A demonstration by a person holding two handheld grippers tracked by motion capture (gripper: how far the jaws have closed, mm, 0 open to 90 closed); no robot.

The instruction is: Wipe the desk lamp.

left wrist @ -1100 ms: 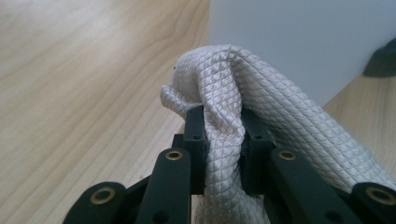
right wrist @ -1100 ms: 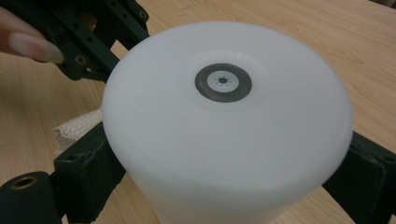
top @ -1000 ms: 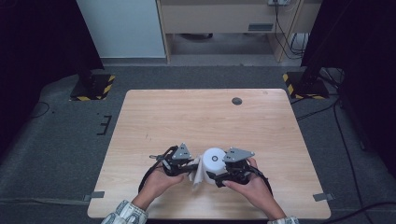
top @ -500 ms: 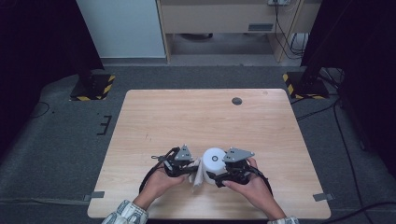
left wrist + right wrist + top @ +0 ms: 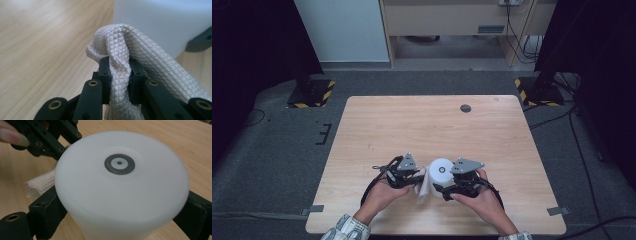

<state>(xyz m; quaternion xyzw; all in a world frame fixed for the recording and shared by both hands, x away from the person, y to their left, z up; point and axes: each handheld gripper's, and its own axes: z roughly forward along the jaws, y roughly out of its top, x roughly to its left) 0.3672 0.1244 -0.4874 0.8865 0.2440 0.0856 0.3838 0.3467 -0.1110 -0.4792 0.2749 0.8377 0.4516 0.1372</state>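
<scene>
Your left hand-held gripper point(image 5: 119, 75) is clamped tight on a fold of quilted white cloth point(image 5: 140, 57), pressed against the side of the white cylinder point(image 5: 441, 172). Your right hand-held gripper point(image 5: 120, 217) has its 2 jaws spread wide, gripping that cylinder upright near the front edge of the worktop point(image 5: 422, 125)

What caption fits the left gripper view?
Left gripper pinching quilted white cloth beside the white cylinder.
</scene>
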